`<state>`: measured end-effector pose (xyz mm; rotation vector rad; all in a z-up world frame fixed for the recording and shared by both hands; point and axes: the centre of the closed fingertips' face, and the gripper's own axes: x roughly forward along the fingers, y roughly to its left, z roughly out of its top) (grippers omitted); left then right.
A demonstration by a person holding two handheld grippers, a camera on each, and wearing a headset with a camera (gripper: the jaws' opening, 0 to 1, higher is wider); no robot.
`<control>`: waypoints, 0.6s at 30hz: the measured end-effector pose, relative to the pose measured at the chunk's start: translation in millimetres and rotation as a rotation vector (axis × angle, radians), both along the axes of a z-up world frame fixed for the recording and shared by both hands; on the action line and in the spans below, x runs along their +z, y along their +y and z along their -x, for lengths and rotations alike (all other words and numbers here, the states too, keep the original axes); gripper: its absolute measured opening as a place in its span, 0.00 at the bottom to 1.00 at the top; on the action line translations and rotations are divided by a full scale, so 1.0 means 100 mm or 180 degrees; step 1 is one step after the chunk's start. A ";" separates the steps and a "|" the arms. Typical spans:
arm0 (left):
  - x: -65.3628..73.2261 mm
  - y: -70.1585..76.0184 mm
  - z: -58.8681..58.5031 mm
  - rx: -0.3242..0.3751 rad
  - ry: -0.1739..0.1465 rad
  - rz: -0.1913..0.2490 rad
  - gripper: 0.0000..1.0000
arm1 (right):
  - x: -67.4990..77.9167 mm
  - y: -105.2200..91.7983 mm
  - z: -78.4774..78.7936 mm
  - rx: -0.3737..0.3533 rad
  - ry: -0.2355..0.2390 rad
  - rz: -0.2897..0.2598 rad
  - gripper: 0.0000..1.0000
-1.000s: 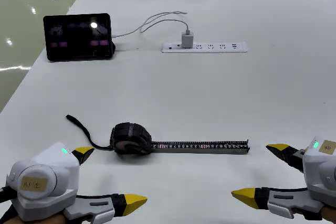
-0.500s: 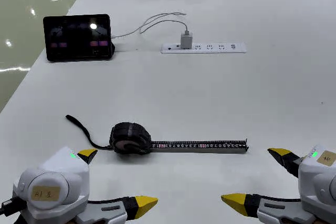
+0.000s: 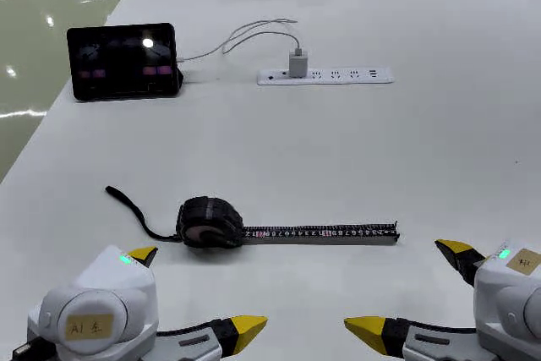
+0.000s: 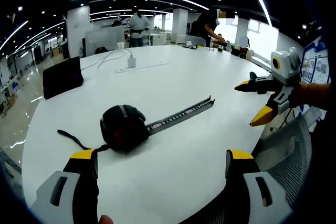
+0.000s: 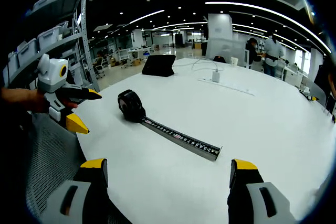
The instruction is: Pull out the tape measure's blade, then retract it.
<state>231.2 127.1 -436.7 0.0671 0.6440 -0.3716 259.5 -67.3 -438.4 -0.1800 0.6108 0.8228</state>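
Here the black tape measure (image 3: 210,223) lies with blade (image 3: 321,232) extended.

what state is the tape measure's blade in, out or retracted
Out. The blade lies stretched flat on the table from the black case, its markings showing.

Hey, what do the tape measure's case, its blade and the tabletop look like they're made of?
The tape measure case is black and matte with a grippy-looking outer band, probably rubber-coated plastic. The blade is a thin, stiff strip with printed marks, dark and slightly glossy, likely coated steel, though the look leaves that open. The table is smooth, even white with a faint sheen, probably laminate or painted board.
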 end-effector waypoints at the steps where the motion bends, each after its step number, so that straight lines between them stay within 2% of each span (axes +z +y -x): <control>1: 0.01 0.00 -0.01 0.0018 -0.0010 0.0011 0.99 | 0.01 0.01 0.00 -0.0007 -0.0003 -0.0001 0.97; 4: 0.03 -0.01 -0.02 0.0076 -0.0015 0.0036 0.99 | 0.03 0.03 0.00 -0.0042 -0.0009 -0.0013 0.97; 13: 0.04 -0.04 -0.02 0.0177 0.0007 -0.0005 0.99 | 0.06 0.04 -0.01 -0.0133 0.0000 -0.0010 0.97; 15: 0.02 -0.06 -0.02 0.0183 0.0034 -0.0028 0.99 | 0.08 0.04 -0.01 -0.0160 0.0003 -0.0024 0.97; 18: 0.03 -0.05 -0.02 0.0208 0.0022 -0.0072 0.99 | 0.08 0.04 -0.01 -0.0180 0.0001 -0.0028 0.97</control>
